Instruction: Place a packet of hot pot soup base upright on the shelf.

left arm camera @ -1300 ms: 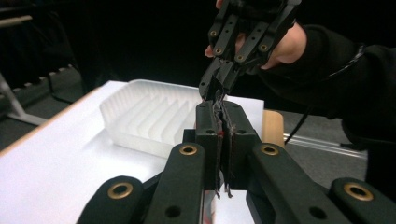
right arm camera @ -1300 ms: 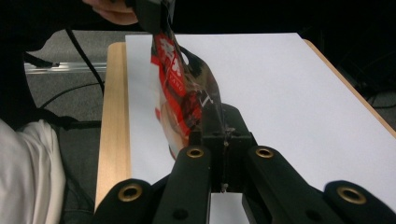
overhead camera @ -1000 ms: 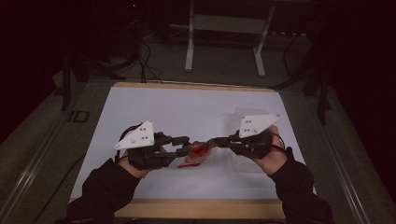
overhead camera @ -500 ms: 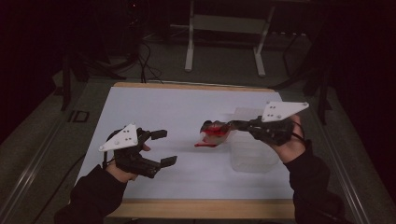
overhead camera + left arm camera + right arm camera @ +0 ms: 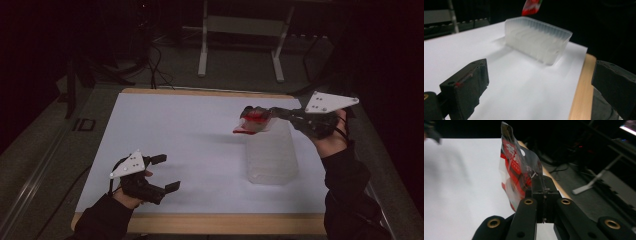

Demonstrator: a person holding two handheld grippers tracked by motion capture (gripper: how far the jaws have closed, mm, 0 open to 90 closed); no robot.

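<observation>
A red and clear plastic packet (image 5: 253,120) hangs in the air above the far end of a translucent ribbed container (image 5: 270,152); my right gripper (image 5: 260,114) is shut on it. In the right gripper view the packet (image 5: 519,173) stands up from between the closed jaws. In the left gripper view the container (image 5: 537,40) lies ahead on the white sheet, with the packet (image 5: 531,6) above its far end. My left gripper (image 5: 165,172) rests low at the near left of the table, open, with nothing between its fingers (image 5: 466,86).
A white sheet (image 5: 190,145) covers the table, with a wooden edge (image 5: 210,222) along the near side. Beyond the table stand a metal frame (image 5: 240,30) and cables on the floor. A dark post (image 5: 72,85) stands at the far left.
My right gripper has lifted the packet up and to the right, over the container. My left gripper has let go, opened, and drawn back to the near left.
</observation>
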